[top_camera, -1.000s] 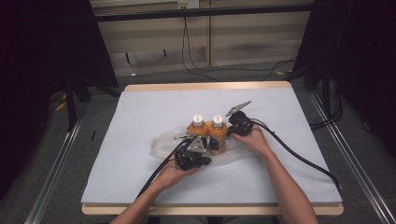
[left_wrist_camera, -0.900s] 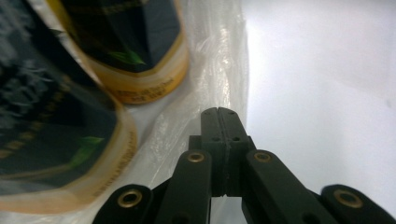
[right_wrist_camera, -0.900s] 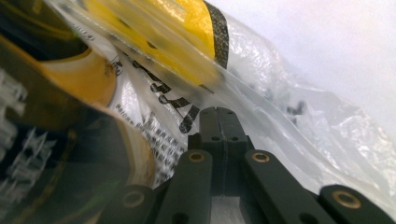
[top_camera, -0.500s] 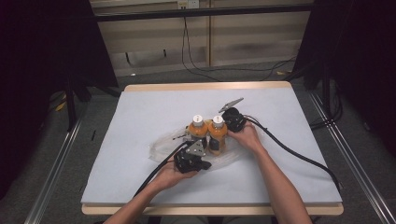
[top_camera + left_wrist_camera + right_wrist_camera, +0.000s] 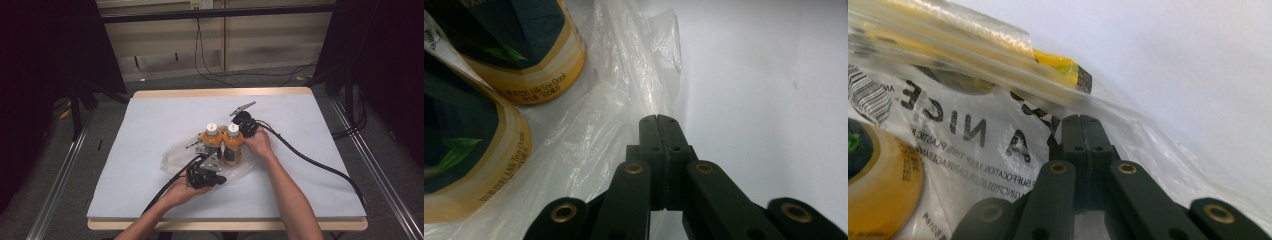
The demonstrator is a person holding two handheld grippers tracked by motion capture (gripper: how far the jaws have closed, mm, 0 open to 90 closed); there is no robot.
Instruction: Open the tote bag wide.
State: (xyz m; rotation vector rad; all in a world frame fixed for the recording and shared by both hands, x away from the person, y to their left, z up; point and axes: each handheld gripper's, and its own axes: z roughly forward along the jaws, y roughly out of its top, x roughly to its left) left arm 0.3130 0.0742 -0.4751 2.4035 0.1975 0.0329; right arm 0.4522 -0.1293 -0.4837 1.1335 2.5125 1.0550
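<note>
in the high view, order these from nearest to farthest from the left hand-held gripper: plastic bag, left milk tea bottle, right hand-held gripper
1. plastic bag: under and around the left hand-held gripper, at its jaws.
2. left milk tea bottle: just behind it.
3. right hand-held gripper: farthest, beyond the bottles, to the right.

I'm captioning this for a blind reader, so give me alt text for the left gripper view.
The left hand-held gripper has its black jaws shut on a fold of the clear plastic bag, low over the white table. Two orange bottles with dark labels stand on the bag at the left of the view.
</note>
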